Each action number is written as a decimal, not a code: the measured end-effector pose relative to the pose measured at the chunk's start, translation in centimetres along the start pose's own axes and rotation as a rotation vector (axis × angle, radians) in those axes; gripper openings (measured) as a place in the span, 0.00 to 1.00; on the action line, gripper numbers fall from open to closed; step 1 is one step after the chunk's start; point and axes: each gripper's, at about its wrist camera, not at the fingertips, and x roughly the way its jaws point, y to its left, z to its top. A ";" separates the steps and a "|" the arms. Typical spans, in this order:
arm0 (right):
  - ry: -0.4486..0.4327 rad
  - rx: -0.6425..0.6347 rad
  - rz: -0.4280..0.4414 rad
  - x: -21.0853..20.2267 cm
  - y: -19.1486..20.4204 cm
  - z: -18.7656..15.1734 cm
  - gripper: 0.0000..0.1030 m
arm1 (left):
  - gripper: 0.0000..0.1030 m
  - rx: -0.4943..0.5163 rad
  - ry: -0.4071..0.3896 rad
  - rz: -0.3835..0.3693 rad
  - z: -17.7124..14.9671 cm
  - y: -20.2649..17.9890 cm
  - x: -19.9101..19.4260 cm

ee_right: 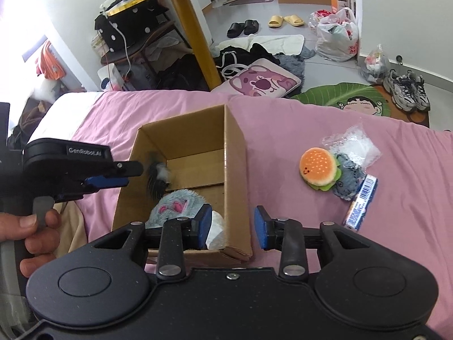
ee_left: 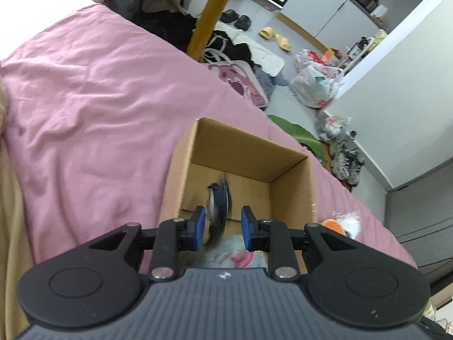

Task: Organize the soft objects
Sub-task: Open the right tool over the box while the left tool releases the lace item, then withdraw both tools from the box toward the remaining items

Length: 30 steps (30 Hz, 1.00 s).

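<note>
Cardboard box (ee_right: 235, 153) on the pink bed sheet (ee_right: 283, 130) takes a black-and-grey furry toy (ee_right: 158, 177) dropping (blurred) just ahead of your left gripper (ee_left: 222, 228), jaws parted and empty; your right gripper (ee_right: 232, 228), also parted, straddles the box's near right wall, the burger plush (ee_right: 318, 167) well apart.

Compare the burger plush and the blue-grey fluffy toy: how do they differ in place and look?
The burger plush lies on the pink bedsheet, outside the cardboard box; the blue-grey fluffy toy lies inside the box. The burger is orange with green edging and short pile; the fluffy toy is shaggy with pink markings. Neither is gripped. Both are soft toys.
</note>
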 end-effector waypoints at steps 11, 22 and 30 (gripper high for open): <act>-0.030 0.055 0.000 -1.7 -2.8 -0.6 0.42 | 0.53 -0.012 -0.024 0.058 -0.7 -0.4 -2.3; -0.088 0.067 -0.003 -4.2 -5.5 -1.6 0.74 | 0.88 0.057 -0.060 0.064 -2.9 -3.6 -4.6; -0.131 0.089 -0.010 -5.7 -7.8 -2.2 0.96 | 0.99 0.110 -0.060 0.082 -4.9 -6.1 -5.6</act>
